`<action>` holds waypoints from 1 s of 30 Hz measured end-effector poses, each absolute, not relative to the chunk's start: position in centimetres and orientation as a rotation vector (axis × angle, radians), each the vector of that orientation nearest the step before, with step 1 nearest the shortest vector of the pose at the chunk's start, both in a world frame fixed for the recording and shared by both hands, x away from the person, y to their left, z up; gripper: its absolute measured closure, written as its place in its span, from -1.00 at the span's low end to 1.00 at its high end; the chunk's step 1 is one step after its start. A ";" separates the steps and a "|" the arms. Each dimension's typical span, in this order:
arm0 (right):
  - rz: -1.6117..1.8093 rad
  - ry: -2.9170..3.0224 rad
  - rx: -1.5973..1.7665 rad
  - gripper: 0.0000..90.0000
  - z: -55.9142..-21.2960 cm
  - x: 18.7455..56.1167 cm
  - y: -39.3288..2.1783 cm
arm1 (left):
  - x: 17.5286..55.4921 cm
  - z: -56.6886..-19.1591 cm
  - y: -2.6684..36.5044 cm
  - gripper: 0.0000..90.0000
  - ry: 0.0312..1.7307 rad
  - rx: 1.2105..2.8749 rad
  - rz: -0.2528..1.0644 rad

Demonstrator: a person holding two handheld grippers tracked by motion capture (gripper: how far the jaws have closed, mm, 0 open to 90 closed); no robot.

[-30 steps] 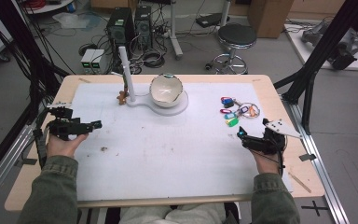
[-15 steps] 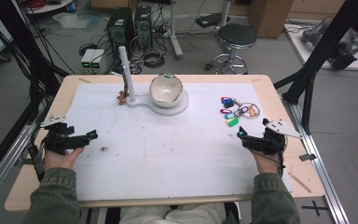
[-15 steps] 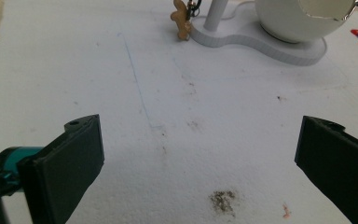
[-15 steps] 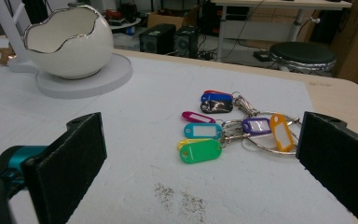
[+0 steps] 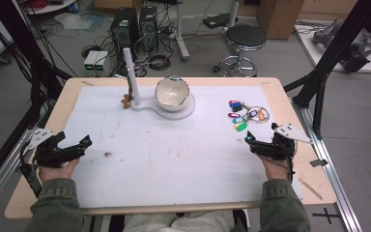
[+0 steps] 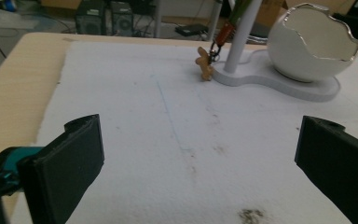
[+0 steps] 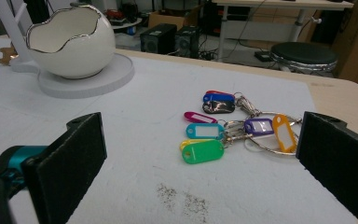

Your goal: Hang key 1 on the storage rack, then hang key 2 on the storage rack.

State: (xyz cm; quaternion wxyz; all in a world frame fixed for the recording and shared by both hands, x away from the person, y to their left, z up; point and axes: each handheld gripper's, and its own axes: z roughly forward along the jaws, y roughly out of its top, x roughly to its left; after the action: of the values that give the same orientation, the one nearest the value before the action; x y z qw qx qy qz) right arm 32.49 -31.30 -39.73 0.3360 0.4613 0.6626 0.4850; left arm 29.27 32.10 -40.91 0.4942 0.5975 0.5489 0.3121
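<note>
Near the bench's (image 5: 290, 92) left edge in the high view, the left gripper (image 5: 83, 143) is held with jaws spread; the right gripper (image 5: 249, 140) is held near the right edge, just below the key tags (image 5: 244, 116). Along the left gripper view, an egg-shaped bowl (image 6: 314, 44) (rim jagged) is seen on its white stand (image 6: 270, 77). Between the right gripper's spread jaws, nothing is pinched.
</note>
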 end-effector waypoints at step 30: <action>1.189 1.859 1.180 -0.99 -39.3 33.7 -29.6 | 29.5 -41.3 32.0 -0.96 1.336 1.463 0.709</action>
State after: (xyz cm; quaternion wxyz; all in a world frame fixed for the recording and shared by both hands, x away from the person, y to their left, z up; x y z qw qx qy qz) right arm 33.75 -29.62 -39.30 0.3142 0.4477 0.7052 0.4511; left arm 29.50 32.00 -41.32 0.4955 0.6039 0.5515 0.2925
